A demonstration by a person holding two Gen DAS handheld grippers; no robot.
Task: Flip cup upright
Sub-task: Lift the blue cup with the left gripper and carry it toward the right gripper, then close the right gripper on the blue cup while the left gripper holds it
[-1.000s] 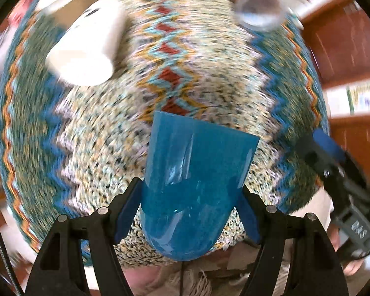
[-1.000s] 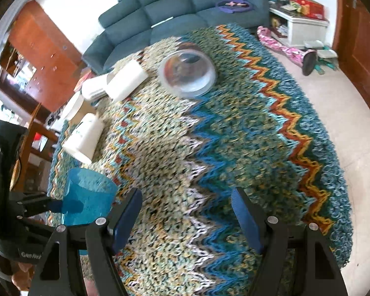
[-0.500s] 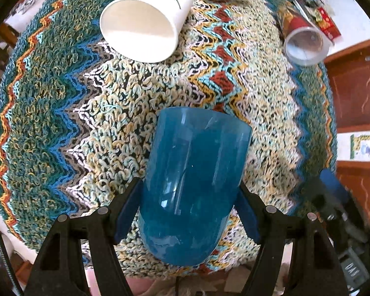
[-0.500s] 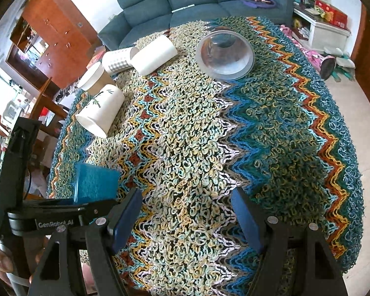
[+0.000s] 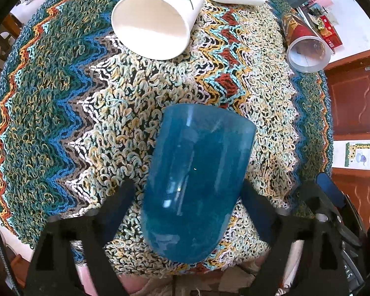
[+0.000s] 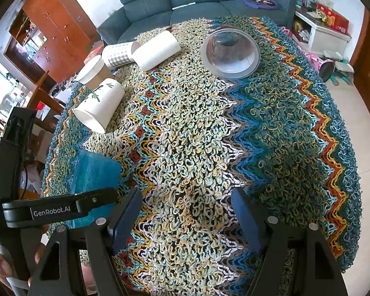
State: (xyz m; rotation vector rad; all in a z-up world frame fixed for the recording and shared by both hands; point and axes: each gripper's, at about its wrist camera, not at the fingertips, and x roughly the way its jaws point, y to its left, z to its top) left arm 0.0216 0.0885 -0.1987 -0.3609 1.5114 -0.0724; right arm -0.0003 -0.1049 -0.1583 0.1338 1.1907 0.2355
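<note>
A translucent blue plastic cup (image 5: 194,180) stands on the knitted zigzag cloth (image 5: 61,113) near its front edge, rim up. It also shows at the left of the right wrist view (image 6: 93,172). My left gripper (image 5: 187,197) sits around the cup, its fingers (image 5: 120,197) spread clear of the cup's sides, open. My right gripper (image 6: 187,217) is open and empty over the cloth, to the right of the cup.
A white paper cup with a leaf print (image 5: 155,17) lies on its side behind the blue cup. A clear cup with a red label (image 5: 305,46), a plain white cup (image 6: 157,51), a checked cup (image 6: 120,54) and a brown cup (image 6: 93,71) lie further back.
My left gripper has tilted the blue cup from lying to standing on the cloth, then spread its fingers off it. The right gripper has stayed open nearby.
</note>
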